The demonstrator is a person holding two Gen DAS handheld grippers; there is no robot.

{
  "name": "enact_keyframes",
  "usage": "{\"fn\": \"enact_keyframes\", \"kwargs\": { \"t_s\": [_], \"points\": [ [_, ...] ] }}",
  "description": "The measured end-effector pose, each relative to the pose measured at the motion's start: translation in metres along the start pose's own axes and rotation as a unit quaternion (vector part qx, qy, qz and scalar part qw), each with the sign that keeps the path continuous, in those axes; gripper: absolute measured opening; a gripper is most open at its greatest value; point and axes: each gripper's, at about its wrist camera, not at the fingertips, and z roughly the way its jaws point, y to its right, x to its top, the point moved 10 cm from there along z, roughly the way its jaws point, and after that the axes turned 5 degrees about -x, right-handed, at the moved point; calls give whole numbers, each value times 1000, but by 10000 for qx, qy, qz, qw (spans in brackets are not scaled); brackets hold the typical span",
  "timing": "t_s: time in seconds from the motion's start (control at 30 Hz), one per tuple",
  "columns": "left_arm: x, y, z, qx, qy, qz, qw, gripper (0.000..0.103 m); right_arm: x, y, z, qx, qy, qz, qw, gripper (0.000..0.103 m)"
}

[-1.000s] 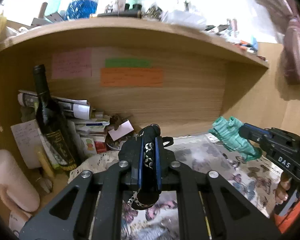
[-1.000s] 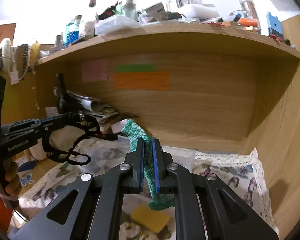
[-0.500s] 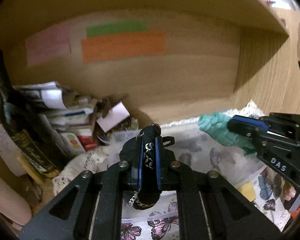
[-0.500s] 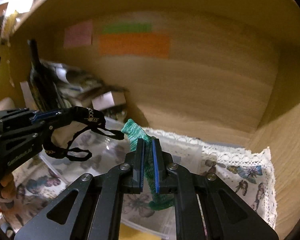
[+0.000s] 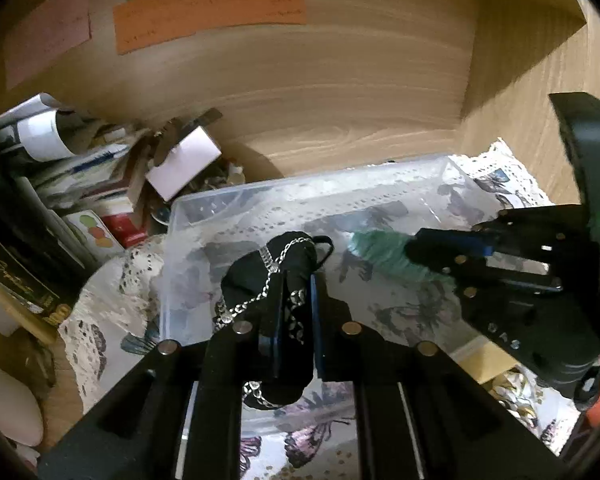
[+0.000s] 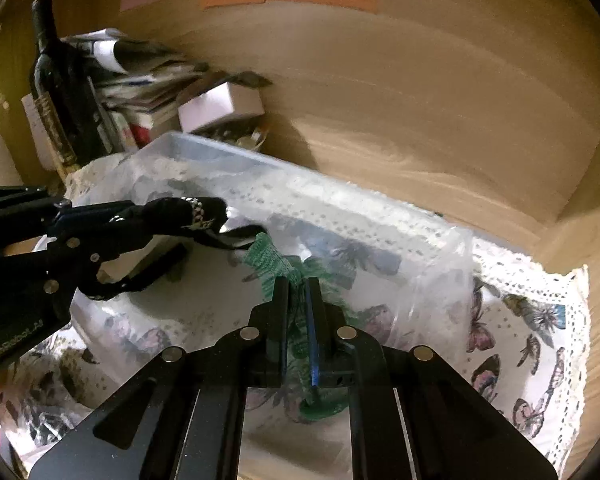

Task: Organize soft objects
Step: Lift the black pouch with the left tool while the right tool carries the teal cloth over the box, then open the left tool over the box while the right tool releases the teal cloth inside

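My left gripper (image 5: pixel 296 280) is shut on a black fabric piece with a silver chain (image 5: pixel 268 276) and holds it over the clear plastic bin (image 5: pixel 204 200). My right gripper (image 6: pixel 297 282) is shut on a green knitted cloth (image 6: pixel 272 258) and holds it over the same bin (image 6: pixel 452 248). In the left wrist view the right gripper (image 5: pixel 416 248) comes in from the right with the green cloth (image 5: pixel 376 244). In the right wrist view the left gripper (image 6: pixel 140 212) comes in from the left with the black piece (image 6: pixel 188 212).
The bin stands on a butterfly-print cloth with lace edge (image 6: pixel 532 344) inside a wooden desk niche. A dark wine bottle (image 6: pixel 56 92), stacked papers and a small white box (image 6: pixel 220 104) crowd the back left. A yellow sponge (image 5: pixel 484 356) lies beside the bin.
Both grippers have moved forward and tilted down under the shelf. The clear bin now lies directly beneath both held items. Both grips are unchanged.
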Motion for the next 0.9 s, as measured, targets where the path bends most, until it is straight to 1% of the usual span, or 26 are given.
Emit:
{"fn": "enact_keyframes", "kwargs": {
  "t_s": [0.07,0.1,0.13,0.17,0.2,0.23,0.27,0.3,0.33,0.37,0.4,0.47,0.53,0.57,0.6,0.63,0.7,0.73,0.77,0.9],
  "points": [
    [-3,1,0,-127,-76,-56,9999,15,-3,-4,2,94,-93,-30,9999,7],
    [-3,0,2,-199,-111,-86,9997,20,-4,-5,2,132,-131,-40,9998,7],
    [-5,1,1,-254,-143,-114,9995,26,-5,-6,1,161,-148,-58,9997,8],
    [-6,2,0,-290,-148,-145,9994,30,-6,-6,0,171,-160,-92,9997,10],
    [-6,2,-1,-300,-131,-161,9993,35,-8,-7,-1,184,-185,-116,9996,10],
    [-7,3,-4,-296,-108,-165,9994,41,-8,-7,-1,214,-194,-111,9995,12],
    [-7,3,-7,-293,-79,-170,9994,44,-8,-7,-2,251,-204,-109,9994,15],
    [-8,4,-11,-302,-40,-185,9994,50,-8,-6,-4,276,-203,-109,9994,16],
    [-7,4,-16,-328,5,-206,9992,53,-8,-5,-7,294,-183,-98,9994,20],
    [-7,4,-20,-346,40,-214,9992,54,-8,-6,-10,308,-157,-86,9994,25],
    [-7,5,-26,-357,101,-213,9991,55,-7,-5,-16,321,-101,-65,9994,27],
    [-4,3,-37,-351,214,-213,9989,61,-5,-5,-25,312,9,-23,9995,38],
    [-2,2,-50,-301,360,-243,9986,73,-2,-5,-38,291,176,18,9994,44],
    [-2,0,-58,-261,456,-267,9983,75,0,-4,-45,284,260,42,9992,48],
    [-2,-1,-66,-229,543,-280,9979,81,1,-4,-53,270,353,72,9990,50],
    [-2,-2,-71,-205,609,-281,9975,86,2,-4,-61,256,460,97,9986,55],
    [-2,-5,-87,-102,800,-269,9964,92,5,-3,-76,216,661,150,9975,61],
    [-4,-6,-93,-36,863,-258,9959,95,6,-2,-84,199,769,174,9967,65],
    [-5,-7,-99,45,934,-238,9953,96,6,-1,-91,190,854,188,9960,69],
    [-16,-8,-116,210,1080,-169,9938,102,4,1,-116,138,1178,236,9927,73]
  ]
}}
